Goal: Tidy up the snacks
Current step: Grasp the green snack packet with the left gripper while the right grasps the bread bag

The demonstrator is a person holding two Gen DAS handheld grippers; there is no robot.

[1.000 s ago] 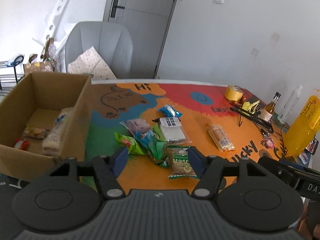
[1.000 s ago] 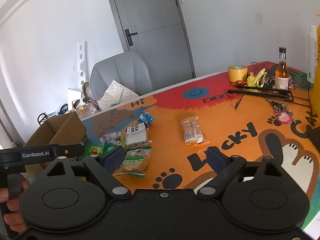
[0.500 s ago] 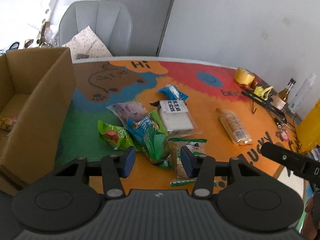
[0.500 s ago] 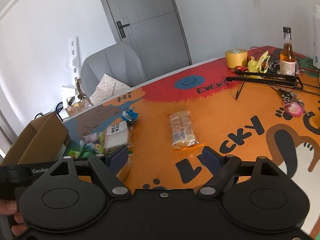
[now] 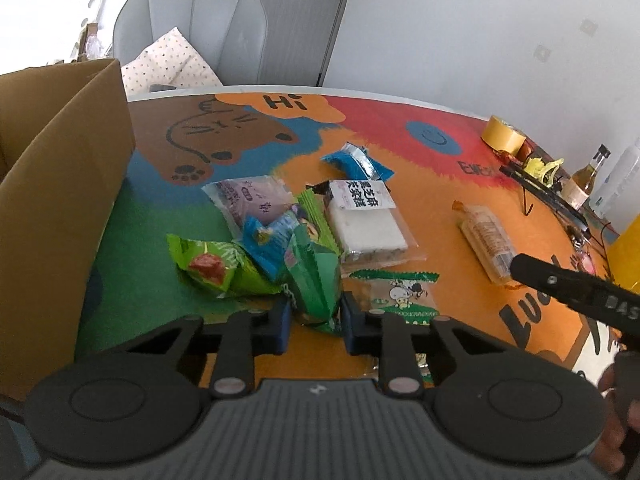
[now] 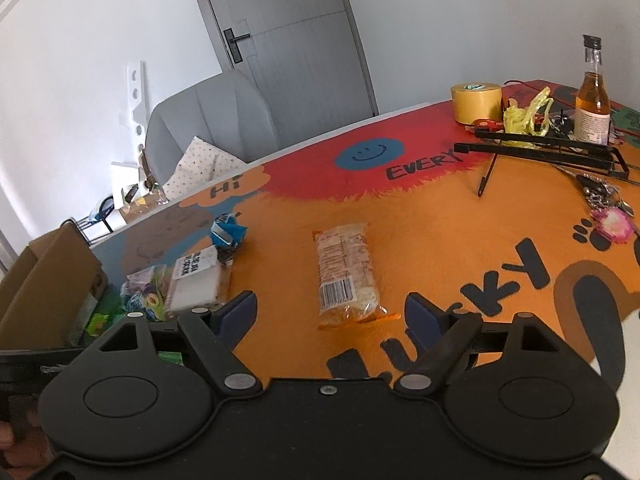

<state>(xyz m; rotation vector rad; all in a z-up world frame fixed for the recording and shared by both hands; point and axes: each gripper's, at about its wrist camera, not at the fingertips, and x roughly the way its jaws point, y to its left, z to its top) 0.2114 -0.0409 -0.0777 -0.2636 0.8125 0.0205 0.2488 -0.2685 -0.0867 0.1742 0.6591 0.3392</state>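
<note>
A pile of snack packets lies on the colourful table mat. My left gripper [image 5: 314, 322] has its jaws narrowed around the near end of a green packet [image 5: 314, 280]; they look close on it, firm contact is unclear. Beside it lie a green packet with a red picture [image 5: 212, 268], a blue packet [image 5: 264, 240], a white sesame bar [image 5: 366, 220] and a cartoon packet [image 5: 404, 294]. My right gripper [image 6: 330, 312] is open, just short of a long clear cracker packet [image 6: 346, 272], also in the left wrist view [image 5: 486, 242].
An open cardboard box [image 5: 60, 200] stands at the left of the table. A tape roll [image 6: 476, 102], a bottle [image 6: 592, 104], a black rack [image 6: 540, 150] and keys [image 6: 608, 212] sit at the far right. A grey chair [image 5: 192, 32] stands behind the table.
My left gripper has moved down and forward to the pile and its jaws have narrowed around the green packet. My right gripper has moved forward toward the cracker packet, still open.
</note>
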